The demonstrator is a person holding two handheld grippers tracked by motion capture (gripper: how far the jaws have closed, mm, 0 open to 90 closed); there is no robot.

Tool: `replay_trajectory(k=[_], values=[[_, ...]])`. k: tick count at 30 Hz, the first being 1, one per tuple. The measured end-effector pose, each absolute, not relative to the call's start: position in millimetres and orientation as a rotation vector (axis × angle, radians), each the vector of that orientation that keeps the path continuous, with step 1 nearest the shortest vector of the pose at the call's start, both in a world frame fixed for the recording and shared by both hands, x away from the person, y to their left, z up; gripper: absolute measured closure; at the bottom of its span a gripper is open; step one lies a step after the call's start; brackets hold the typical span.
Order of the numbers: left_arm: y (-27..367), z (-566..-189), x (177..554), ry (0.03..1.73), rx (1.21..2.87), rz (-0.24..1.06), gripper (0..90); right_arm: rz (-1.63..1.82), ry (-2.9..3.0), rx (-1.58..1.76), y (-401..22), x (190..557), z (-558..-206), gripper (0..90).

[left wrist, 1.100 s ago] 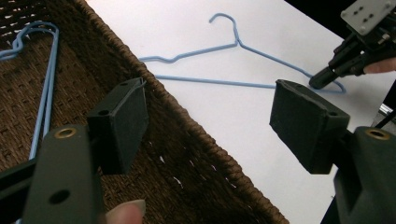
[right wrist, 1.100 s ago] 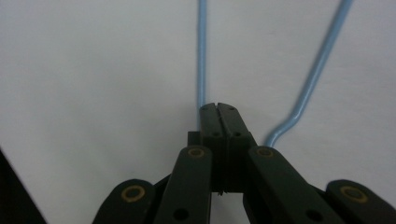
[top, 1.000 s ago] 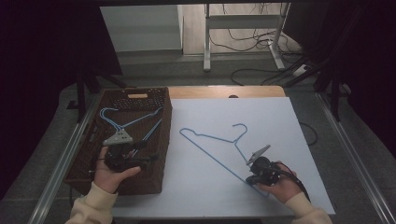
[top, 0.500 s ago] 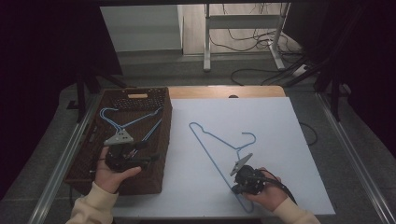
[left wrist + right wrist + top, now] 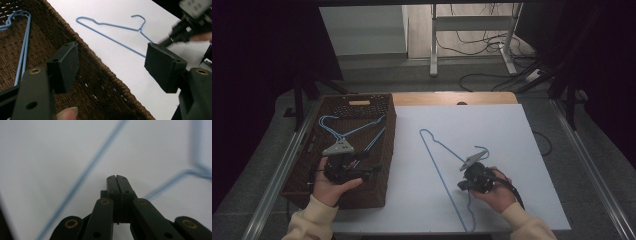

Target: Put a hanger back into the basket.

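Right gripper (image 5: 464, 179) jaws pressed together, pinching the blue wire hanger (image 5: 442, 172) on the white board (image 5: 522, 150). Left gripper (image 5: 371, 170) spread, empty, over the wicker basket (image 5: 384, 145) at 9 o'clock. Risk: thin wire slips out, or snags the basket rim.

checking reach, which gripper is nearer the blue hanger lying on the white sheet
Right. The right gripper sits against the blue hanger; the left gripper is off over the wicker basket.
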State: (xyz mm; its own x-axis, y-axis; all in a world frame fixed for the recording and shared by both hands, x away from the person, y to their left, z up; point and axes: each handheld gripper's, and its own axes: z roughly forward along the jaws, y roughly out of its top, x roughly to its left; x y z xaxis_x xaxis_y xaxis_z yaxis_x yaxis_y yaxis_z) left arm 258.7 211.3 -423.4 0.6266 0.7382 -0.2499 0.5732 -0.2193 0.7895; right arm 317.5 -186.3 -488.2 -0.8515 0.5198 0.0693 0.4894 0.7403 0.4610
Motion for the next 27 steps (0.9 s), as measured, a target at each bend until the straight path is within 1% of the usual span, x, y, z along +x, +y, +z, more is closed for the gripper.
replay_trajectory(k=[1, 2, 3, 5, 6, 7, 9, 14, 17, 27], values=[[211.3, -422.8, 258.4, 1.038, 1.909, 0.222, 27.6, 0.739, 2.800, 0.904, -195.9, 334.1, -486.2, 89.8], [211.2, -422.4, 258.3, 1.038, 1.909, 0.222, 27.6, 0.739, 2.800, 0.904, -195.9, 334.1, -486.2, 89.8], [211.0, -421.9, 258.1, 1.037, 1.909, 0.224, 27.6, 0.744, 2.738, 0.970, -204.8, 350.4, -484.9, 89.7], [210.5, -421.6, 258.0, 1.035, 1.910, 0.224, 27.6, 0.730, 2.685, 1.026, -211.8, 366.3, -484.5, 89.8], [210.2, -421.5, 258.0, 1.035, 1.910, 0.224, 27.6, 0.730, 2.685, 1.026, -211.8, 366.3, -484.5, 89.8], [209.6, -421.7, 258.1, 1.034, 1.911, 0.224, 27.6, 0.716, 2.642, 1.072, -217.5, 381.9, -484.9, 89.7], [208.4, -422.1, 258.1, 1.031, 1.914, 0.223, 27.6, 0.710, 2.622, 1.087, -219.1, 387.3, -485.3, 89.8], [206.8, -423.0, 258.0, 1.033, 1.919, 0.222, 27.6, 0.692, 2.558, 1.184, -229.9, 420.1, -490.3, 89.8], [206.6, -424.2, 257.9, 1.034, 1.923, 0.221, 27.6, 0.654, 2.551, 1.229, -234.9, 429.4, -496.1, 89.7], [204.2, -425.2, 256.7, 1.030, 1.931, 0.220, 27.6, 0.568, 2.518, 1.278, -248.5, 430.4, -498.5, 89.7]])
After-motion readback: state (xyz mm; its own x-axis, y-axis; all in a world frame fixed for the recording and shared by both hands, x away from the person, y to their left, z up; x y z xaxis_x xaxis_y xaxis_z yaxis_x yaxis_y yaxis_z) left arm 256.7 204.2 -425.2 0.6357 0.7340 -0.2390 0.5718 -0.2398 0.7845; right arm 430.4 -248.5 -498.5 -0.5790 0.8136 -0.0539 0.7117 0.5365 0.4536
